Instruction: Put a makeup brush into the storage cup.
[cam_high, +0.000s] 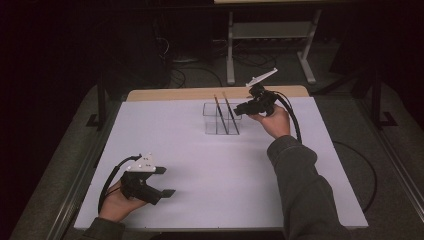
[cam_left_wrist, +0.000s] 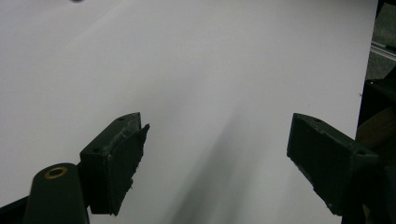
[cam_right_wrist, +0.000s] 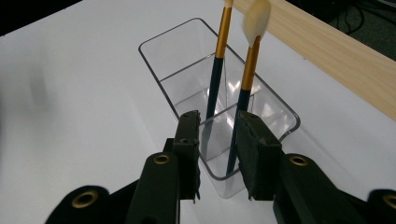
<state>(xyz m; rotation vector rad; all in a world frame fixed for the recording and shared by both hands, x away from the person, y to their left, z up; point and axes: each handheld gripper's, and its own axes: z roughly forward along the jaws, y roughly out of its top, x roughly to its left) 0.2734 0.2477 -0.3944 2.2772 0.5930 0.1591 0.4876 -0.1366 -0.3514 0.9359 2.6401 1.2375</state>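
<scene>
Right gripper (cam_right_wrist: 217, 140) hovers just above the near end of the clear rectangular plastic organiser (cam_right_wrist: 159, 70), jaws narrowly parted, gripping nothing; two slim brushes with dark-blue handles, gold ferrules and pale bristles (cam_right_wrist: 245, 88) stand tilted in compartments just ahead of the jaws; likely light, stiff, slick-handled, so best taken mid-handle; the organiser looks tippable; wooden table edge (cam_right_wrist: 327, 51) beyond; left gripper (cam_left_wrist: 215, 158) wide open, empty, over bare white tabletop (cam_left_wrist: 187, 56).

dim room, white table (cam_high: 200, 165) brightly lit (soft shadows, slightly blurred close-ups).
</scene>
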